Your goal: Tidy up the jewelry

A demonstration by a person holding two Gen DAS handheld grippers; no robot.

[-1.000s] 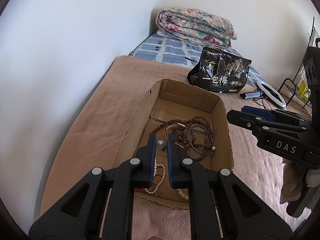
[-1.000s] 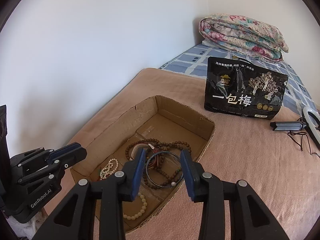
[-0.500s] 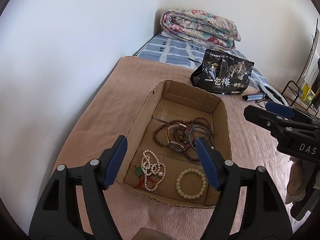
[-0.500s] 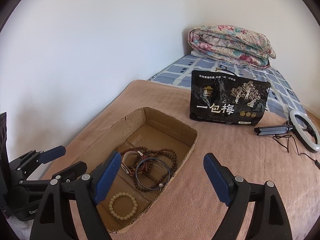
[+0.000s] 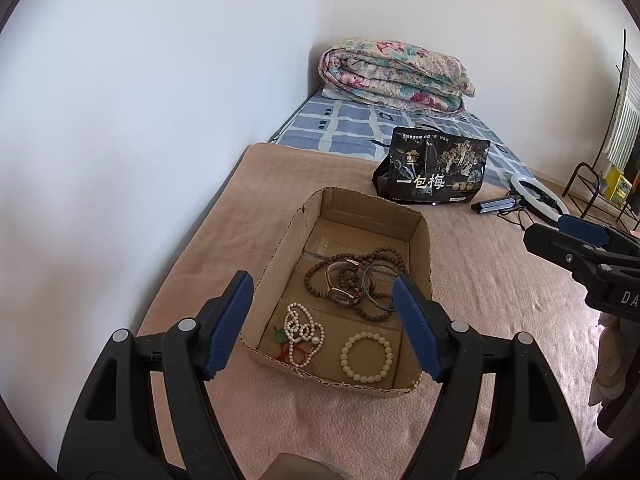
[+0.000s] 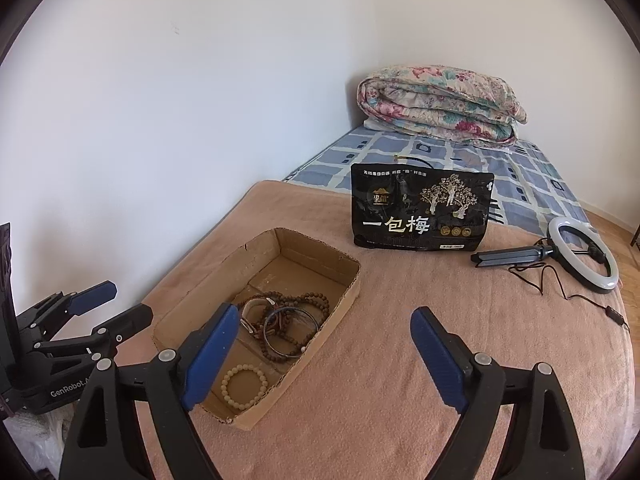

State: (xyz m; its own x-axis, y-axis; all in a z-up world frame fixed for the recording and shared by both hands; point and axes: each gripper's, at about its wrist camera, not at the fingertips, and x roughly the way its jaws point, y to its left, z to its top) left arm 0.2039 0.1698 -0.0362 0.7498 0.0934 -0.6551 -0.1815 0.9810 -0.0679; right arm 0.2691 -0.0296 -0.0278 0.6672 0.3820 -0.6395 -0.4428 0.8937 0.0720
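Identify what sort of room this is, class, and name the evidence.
Most likely a bedroom: a bed with a blue checked sheet, a folded floral quilt against the wall, and a pink blanket spread over it under a cardboard box of jewelry.

Black plastic left gripper (image 5: 322, 328), blue ribbed fingers (image 5: 226, 324), silver screws, white "GenRobot" lettering

Left claw (image 5: 322, 326) and right claw (image 6: 320, 360), both tilted downward, side by side, each with blue-padded jaws opening wide and nothing held between them.
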